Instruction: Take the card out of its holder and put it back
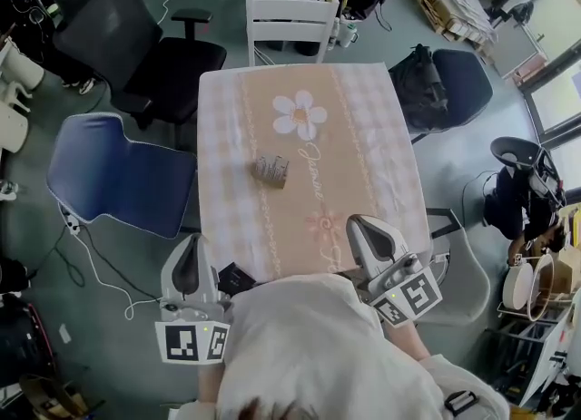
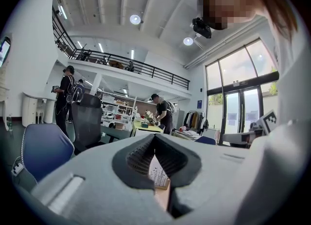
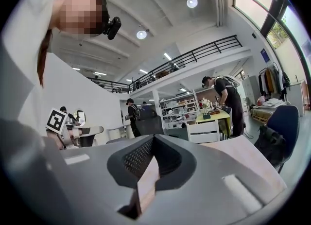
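Two grippers hovering level at near table edge, well apart from holder, seemingly staging before reach. Left gripper keeping ribbed black pads together, gripping nothing. Right gripper likewise closed, empty. Small grey wiry-looking holder standing mid-table on soft pink checked cloth. Card probably sitting inside holder, too small to confirm.

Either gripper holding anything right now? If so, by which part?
Nothing is held. The left gripper and right gripper are both shut and empty, and only the tablecloth shows past their jaws. The holder stands on it, apart from both.
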